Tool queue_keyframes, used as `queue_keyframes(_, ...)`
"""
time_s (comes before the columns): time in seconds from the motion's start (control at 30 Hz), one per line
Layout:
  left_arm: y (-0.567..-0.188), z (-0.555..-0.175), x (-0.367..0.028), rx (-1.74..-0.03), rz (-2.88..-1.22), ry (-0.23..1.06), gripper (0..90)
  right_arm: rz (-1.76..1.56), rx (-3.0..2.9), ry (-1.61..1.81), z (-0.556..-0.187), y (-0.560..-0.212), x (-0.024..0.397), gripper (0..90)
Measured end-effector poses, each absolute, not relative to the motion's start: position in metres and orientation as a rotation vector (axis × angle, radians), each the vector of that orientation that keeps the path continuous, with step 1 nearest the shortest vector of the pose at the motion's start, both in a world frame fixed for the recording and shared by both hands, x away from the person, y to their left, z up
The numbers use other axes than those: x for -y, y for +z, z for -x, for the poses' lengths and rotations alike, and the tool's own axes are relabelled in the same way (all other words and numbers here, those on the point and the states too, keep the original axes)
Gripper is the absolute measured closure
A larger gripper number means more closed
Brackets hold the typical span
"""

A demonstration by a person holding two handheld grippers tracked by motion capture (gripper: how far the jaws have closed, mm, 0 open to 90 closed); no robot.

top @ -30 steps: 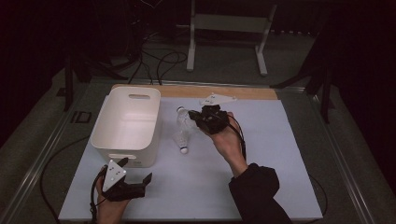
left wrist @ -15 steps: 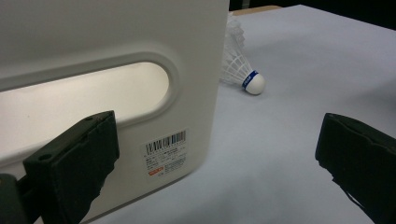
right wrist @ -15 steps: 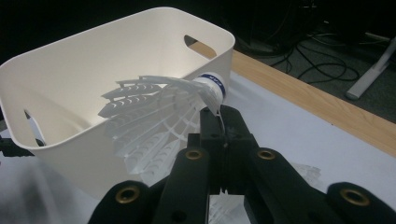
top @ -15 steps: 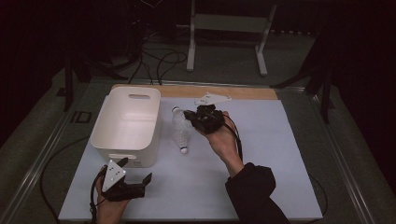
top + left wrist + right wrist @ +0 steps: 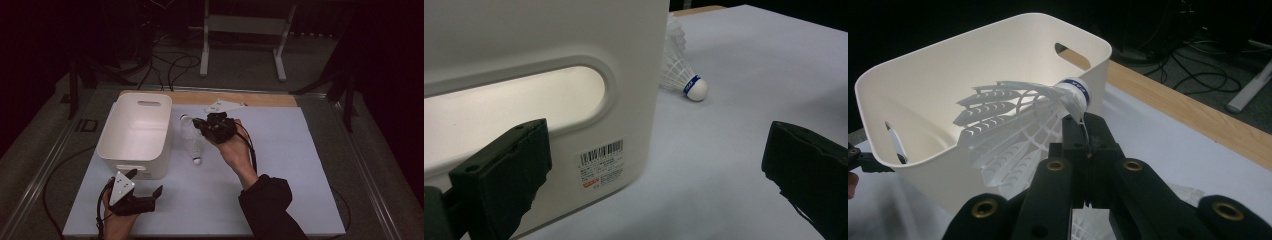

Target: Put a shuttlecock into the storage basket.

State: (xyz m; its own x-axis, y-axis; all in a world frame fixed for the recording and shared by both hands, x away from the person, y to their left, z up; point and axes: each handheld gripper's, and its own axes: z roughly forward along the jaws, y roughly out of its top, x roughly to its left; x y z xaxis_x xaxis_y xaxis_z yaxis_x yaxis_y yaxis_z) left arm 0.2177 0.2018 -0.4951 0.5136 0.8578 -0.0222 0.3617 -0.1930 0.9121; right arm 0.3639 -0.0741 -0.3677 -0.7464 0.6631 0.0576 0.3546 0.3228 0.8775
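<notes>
Shuttlecock [image 5: 1023, 120] pinched in right gripper [image 5: 1083, 145], jaws pressed together on the feather skirt close under the cork, held up off the table right next to the white bin [image 5: 948, 75], cork pointing toward the bin's far handle end. In the high view the right gripper [image 5: 212, 127] sits just right of the bin [image 5: 135, 132], at its far end.

Handling, judged: very light, skirt is thin springy plastic, crushes or bends if squeezed hard; cork end is firm. Best hold is at the cork or the stiff collar just behind it, not the flared outer rim. Present grip is on a thin edge of skirt, so it could pivot or slip out with a fast swing. Likely step: carry over the rim and drop in.

More shuttlecocks [image 5: 192, 145] lie on the blue-white mat [image 5: 300, 175] between bin and right hand; one with a blue band [image 5: 686, 75] shows past the bin corner.

Left gripper [image 5: 137, 202] rests near the bin's near end, jaws spread wide, nothing between them, facing the bin's handle slot [image 5: 509, 100] and barcode label [image 5: 600, 162].
</notes>
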Motion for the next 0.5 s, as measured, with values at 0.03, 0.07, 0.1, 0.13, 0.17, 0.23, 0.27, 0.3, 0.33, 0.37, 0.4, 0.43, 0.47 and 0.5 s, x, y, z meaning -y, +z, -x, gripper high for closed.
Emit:
queue_keyframes(0.03,-0.4951,-0.2177,-0.2018,-1.024,-1.776,0.634,0.1,-0.908,-2.282,1.393,-0.3639,-0.3678,0.0735,89.3)
queue_keyframes(0.07,-0.4951,-0.2177,-0.2017,-1.024,-1.777,0.634,0.1,-0.911,-2.282,1.392,-0.3635,-0.3675,0.0727,89.3)
queue_keyframes(0.1,-0.4951,-0.2177,-0.2017,-1.023,-1.777,0.634,0.1,-0.903,-2.28,1.393,-0.3637,-0.3675,0.0721,89.3)
queue_keyframes(0.13,-0.4951,-0.2177,-0.2016,-1.023,-1.777,0.634,0.1,-0.905,-2.281,1.395,-0.3633,-0.3673,0.0713,89.3)
queue_keyframes(0.17,-0.4951,-0.2177,-0.2016,-1.023,-1.777,0.634,0.1,-0.905,-2.281,1.395,-0.3633,-0.3673,0.0713,89.3)
queue_keyframes(0.23,-0.495,-0.2176,-0.2019,-1.023,-1.777,0.634,0.1,-0.906,-2.281,1.398,-0.3631,-0.367,0.0697,89.3)
queue_keyframes(0.27,-0.495,-0.2176,-0.202,-1.023,-1.777,0.635,0.1,-0.905,-2.283,1.4,-0.363,-0.367,0.0692,89.3)
queue_keyframes(0.3,-0.495,-0.2176,-0.202,-1.023,-1.777,0.635,0.1,-0.903,-2.285,1.401,-0.363,-0.3671,0.0688,89.3)
queue_keyframes(0.33,-0.495,-0.2176,-0.202,-1.023,-1.777,0.635,0.1,-0.906,-2.288,1.402,-0.3627,-0.367,0.0682,89.3)
queue_keyframes(0.37,-0.495,-0.2177,-0.202,-1.023,-1.777,0.634,0.1,-0.902,-2.287,1.402,-0.3627,-0.3672,0.0677,89.3)
queue_keyframes(0.4,-0.495,-0.2177,-0.2019,-1.024,-1.777,0.635,0.1,-0.905,-2.29,1.405,-0.3622,-0.3671,0.0671,89.3)
queue_keyframes(0.43,-0.495,-0.2177,-0.2019,-1.024,-1.777,0.634,0.1,-0.901,-2.293,1.407,-0.3621,-0.3671,0.0666,89.3)
queue_keyframes(0.47,-0.495,-0.2177,-0.2019,-1.023,-1.778,0.634,0.1,-0.896,-2.293,1.41,-0.3619,-0.3671,0.066,89.3)
queue_keyframes(0.5,-0.495,-0.2177,-0.2019,-1.023,-1.778,0.634,0.1,-0.896,-2.293,1.41,-0.3619,-0.3671,0.066,89.3)
